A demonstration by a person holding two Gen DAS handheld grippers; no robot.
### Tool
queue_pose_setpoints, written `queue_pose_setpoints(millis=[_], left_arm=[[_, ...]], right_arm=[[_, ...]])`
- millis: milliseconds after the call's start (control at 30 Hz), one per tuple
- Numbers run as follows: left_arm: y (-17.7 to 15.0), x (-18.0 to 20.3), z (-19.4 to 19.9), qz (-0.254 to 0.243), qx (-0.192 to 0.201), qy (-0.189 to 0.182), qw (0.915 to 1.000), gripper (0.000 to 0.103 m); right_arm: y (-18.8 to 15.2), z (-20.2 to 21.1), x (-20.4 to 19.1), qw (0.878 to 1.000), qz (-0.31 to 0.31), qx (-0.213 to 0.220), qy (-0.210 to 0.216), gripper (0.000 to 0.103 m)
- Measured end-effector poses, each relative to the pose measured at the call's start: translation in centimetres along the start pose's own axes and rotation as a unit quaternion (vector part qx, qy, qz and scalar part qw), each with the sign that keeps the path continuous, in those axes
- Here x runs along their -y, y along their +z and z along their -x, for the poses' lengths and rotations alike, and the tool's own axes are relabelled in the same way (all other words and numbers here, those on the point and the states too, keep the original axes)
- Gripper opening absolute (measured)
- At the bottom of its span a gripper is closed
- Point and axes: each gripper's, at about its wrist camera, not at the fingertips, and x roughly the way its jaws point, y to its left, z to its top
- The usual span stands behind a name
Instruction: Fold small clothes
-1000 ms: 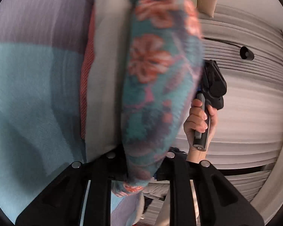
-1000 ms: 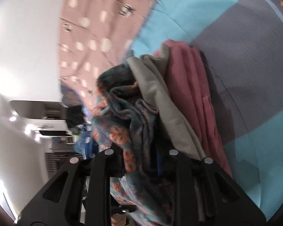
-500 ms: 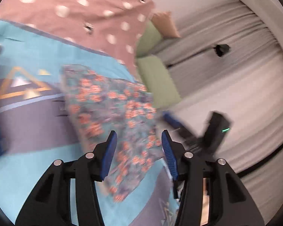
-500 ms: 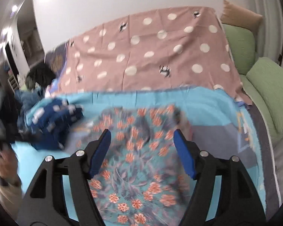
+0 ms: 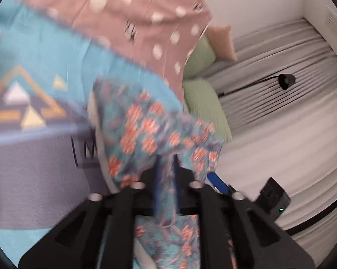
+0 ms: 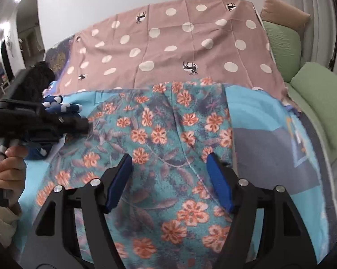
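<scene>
A blue blanket (image 6: 258, 112) covers the bed, with a pink dotted sheet (image 6: 179, 40) beyond it and green cushions (image 6: 314, 94) along the right edge. Across the blanket lies the floral garment (image 6: 159, 134), now spread wide where a second ago it hung bunched between the two grippers, with a grey and a pink piece pressed against it.

The right gripper (image 6: 169, 181) has let go: its jaws have just been opening and stand apart above the cloth, nothing pinched between the blue pads (image 6: 217, 179). The left gripper (image 5: 166, 172) has opened and then been closing again; in its own blurred view its pads sit close together on a fold of the garment, lifting that edge off the blanket. The right view shows it at the cloth's left edge, held by a hand (image 6: 7, 163), with a navy spotted item (image 6: 60, 106) behind it.

Read together, the shake-out looks finished and the folding begins: the garment is laid out, and the left side appears to be picked up for the first fold, while the right stands free to take another edge.
</scene>
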Motion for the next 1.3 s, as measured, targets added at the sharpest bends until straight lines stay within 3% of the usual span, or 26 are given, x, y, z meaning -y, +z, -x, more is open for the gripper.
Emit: queue_pose_setpoints(millis=[33, 67, 200, 300, 367, 500, 733, 900, 1000, 1100, 1233, 1300], left_arm=[[0.3, 0.9, 0.7, -0.016, 0.018, 0.005, 0.9997, 0.043], [0.5, 1.3, 1.0, -0.027, 0.030, 0.012, 0.9991, 0.047], [0.9, 3.1, -1.6, -0.079, 0.027, 0.069, 0.9941, 0.047], [0.7, 1.4, -3.9, -0.073, -0.003, 0.117, 0.9904, 0.047], [0.3, 0.4, -5.0, -0.083, -0.005, 0.134, 0.9874, 0.047], [0.3, 0.8, -5.1, -0.116, 0.004, 0.163, 0.9797, 0.047], [0.7, 0.2, -5.2, -0.108, 0.022, 0.166, 0.9800, 0.047], [0.7, 0.6, -3.5, -0.090, 0.064, 0.161, 0.9808, 0.049], [0.8, 0.3, -3.9, -0.109, 0.066, 0.172, 0.9768, 0.052], [0.6, -0.9, -4.8, -0.099, 0.059, 0.167, 0.9792, 0.052], [-0.3, 0.2, -5.4, -0.128, 0.072, 0.199, 0.9689, 0.057], [-0.3, 0.6, -5.5, -0.133, 0.067, 0.218, 0.9645, 0.057]], right_arm=[[0.6, 1.1, -0.4, 1.000, 0.004, 0.026, 0.001, 0.075], [0.9, 1.4, -0.6, 0.999, 0.005, 0.038, 0.001, 0.079], [1.0, -0.5, -1.7, 0.999, 0.034, 0.021, -0.028, 0.081], [-0.6, -3.7, -1.3, 0.998, 0.030, -0.019, -0.050, 0.081], [-1.4, -4.0, -1.1, 0.998, 0.032, 0.000, -0.050, 0.081], [-0.7, -4.3, -1.8, 0.996, 0.050, -0.024, -0.063, 0.081], [-1.1, -4.2, -1.9, 0.996, 0.053, -0.021, -0.063, 0.081], [-1.3, -2.3, -2.1, 0.996, 0.045, 0.002, -0.079, 0.081], [-2.5, -0.3, -2.9, 0.994, 0.064, 0.021, -0.088, 0.084], [-4.4, -0.2, -3.5, 0.990, 0.102, 0.023, -0.097, 0.084], [-5.3, -0.9, -2.3, 0.994, 0.058, 0.044, -0.084, 0.087], [-5.5, -1.0, -2.8, 0.991, 0.066, 0.054, -0.100, 0.087]])
